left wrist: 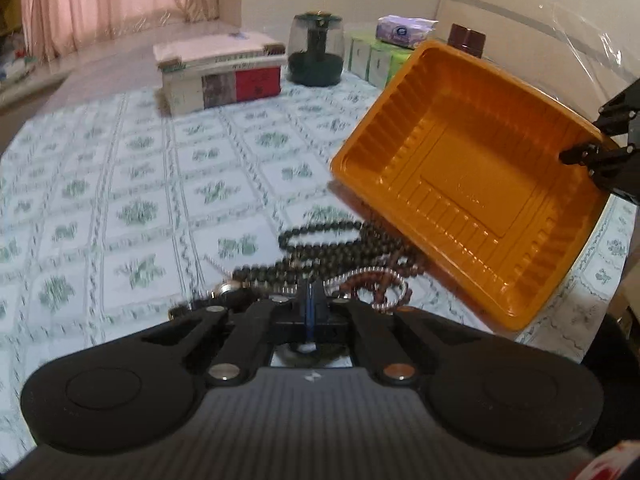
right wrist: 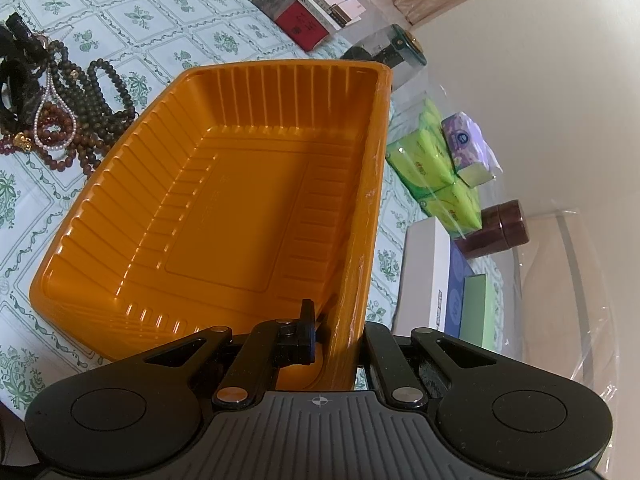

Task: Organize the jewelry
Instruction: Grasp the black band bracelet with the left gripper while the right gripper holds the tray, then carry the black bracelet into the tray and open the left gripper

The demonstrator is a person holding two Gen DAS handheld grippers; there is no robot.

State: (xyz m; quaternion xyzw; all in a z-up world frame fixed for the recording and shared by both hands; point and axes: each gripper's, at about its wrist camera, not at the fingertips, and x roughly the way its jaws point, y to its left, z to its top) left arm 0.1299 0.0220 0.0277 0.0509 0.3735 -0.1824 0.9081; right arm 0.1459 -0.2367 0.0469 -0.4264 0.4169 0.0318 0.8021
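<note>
1. The jewelry (left wrist: 344, 264) lies in one tangled heap on the patterned tablecloth (left wrist: 120, 184): dark bead strands, a reddish-brown bead bracelet and a thin white pearl string looped through them; none of it is in the orange tray (left wrist: 472, 184) yet
2. The tray is empty and tilted, its open side turned toward the heap, with its low edge just beside the beads
3. The right gripper (right wrist: 332, 336) pinches the tray's wall near one corner, one finger inside and one outside
4. The left gripper (left wrist: 310, 300) sits right at the near side of the heap with its fingers pressed together; I cannot tell whether a strand is caught between them
5. Beyond stand a book (left wrist: 220, 76), a dark jar (left wrist: 316, 52), tissue packs (left wrist: 376, 60) and a brown pot (left wrist: 466, 38)
6. Risks, as I judge them: the tray is thin plastic held by one corner, so it may flex or slip out of the pinch once beads land in it; lifting one strand may drag the whole knot along, or snap the fine pearl string; a steep tilt could let beads slide back out onto the cloth
</note>
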